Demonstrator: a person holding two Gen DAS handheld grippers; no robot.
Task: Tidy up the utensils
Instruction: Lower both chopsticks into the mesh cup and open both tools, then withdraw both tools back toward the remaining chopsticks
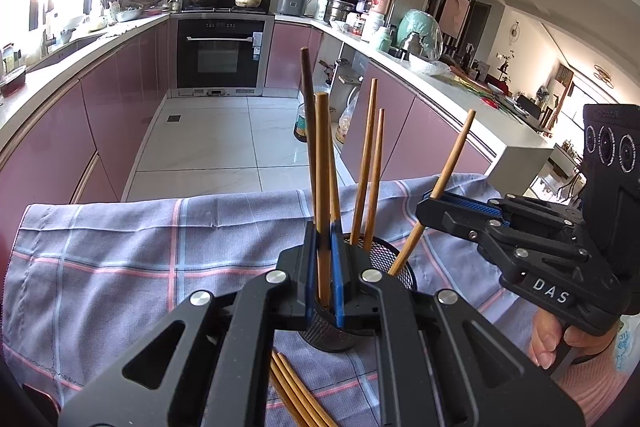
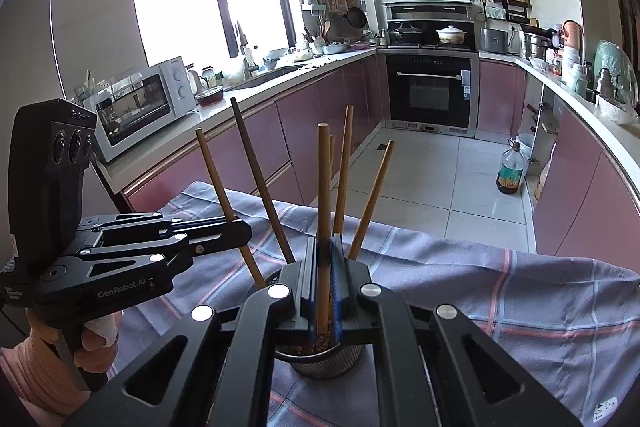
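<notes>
Gripping: left gripper jaws clamping one chopstick; right gripper jaws clamping another chopstick | lowering both into mesh holder on tabletop | handling: light, stiff, slippery wood; pinching mid-shaft.

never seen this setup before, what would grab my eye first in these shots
Two black grippers meet over a dark mesh cup on a checked purple cloth. The left gripper and the right gripper are each clamped on a wooden chopstick whose lower end points into the cup. More chopsticks fan up out of the cup, and a few loose ones lie on the cloth in front of it.
</notes>
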